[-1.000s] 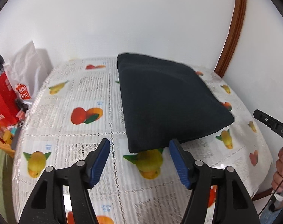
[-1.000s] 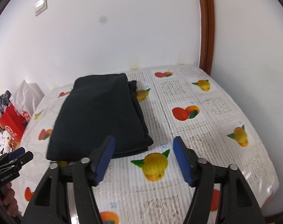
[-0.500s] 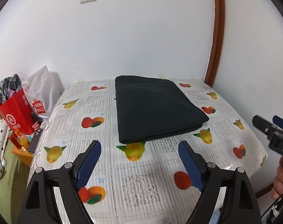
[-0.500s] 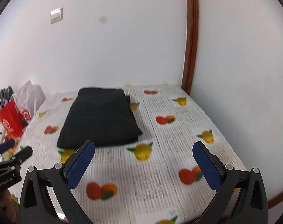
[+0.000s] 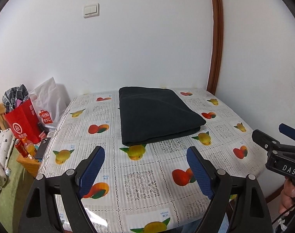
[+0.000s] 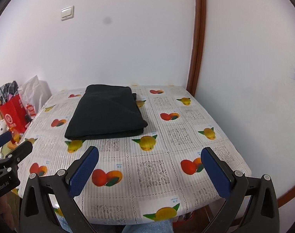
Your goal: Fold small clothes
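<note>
Both grippers have drawn back from the folded black fabric garment (image 5: 157, 114) since a second ago, and their jaws now stand wider. Left gripper (image 5: 145, 171) and right gripper (image 6: 150, 171) are released and empty, held above the near edge of the fruit-printed plastic tablecloth (image 5: 139, 182). Garment lies flat toward the cloth's far side, edges stacked. Judgement: folding appears complete; next move calls for no further grasp, or fetching another piece. Legible: "MINISO" on white bag (image 5: 48, 104); "DAS" on the right gripper's body.
</note>
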### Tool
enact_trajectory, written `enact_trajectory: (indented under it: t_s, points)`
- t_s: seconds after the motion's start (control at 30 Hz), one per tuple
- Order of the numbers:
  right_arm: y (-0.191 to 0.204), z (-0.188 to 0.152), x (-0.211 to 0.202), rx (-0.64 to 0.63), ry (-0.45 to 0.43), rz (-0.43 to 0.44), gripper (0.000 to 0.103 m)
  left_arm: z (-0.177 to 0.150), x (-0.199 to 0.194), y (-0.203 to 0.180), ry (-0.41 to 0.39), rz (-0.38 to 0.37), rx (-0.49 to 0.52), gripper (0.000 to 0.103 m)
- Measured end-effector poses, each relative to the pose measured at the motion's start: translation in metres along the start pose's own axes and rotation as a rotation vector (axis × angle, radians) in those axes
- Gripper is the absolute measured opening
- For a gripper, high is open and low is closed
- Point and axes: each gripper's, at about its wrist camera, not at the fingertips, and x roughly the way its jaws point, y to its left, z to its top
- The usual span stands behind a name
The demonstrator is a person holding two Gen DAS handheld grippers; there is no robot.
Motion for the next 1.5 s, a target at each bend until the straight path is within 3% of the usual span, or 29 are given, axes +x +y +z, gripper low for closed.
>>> enact_trajectory:
  t_s: [1.5]
  points:
    - [-0.0028, -0.0089, -0.0046, 0.012, 0.013, -0.031, 0.103, -0.0093, -0.0023, 0.0061, 0.016, 0.018, -0.024, 0.086]
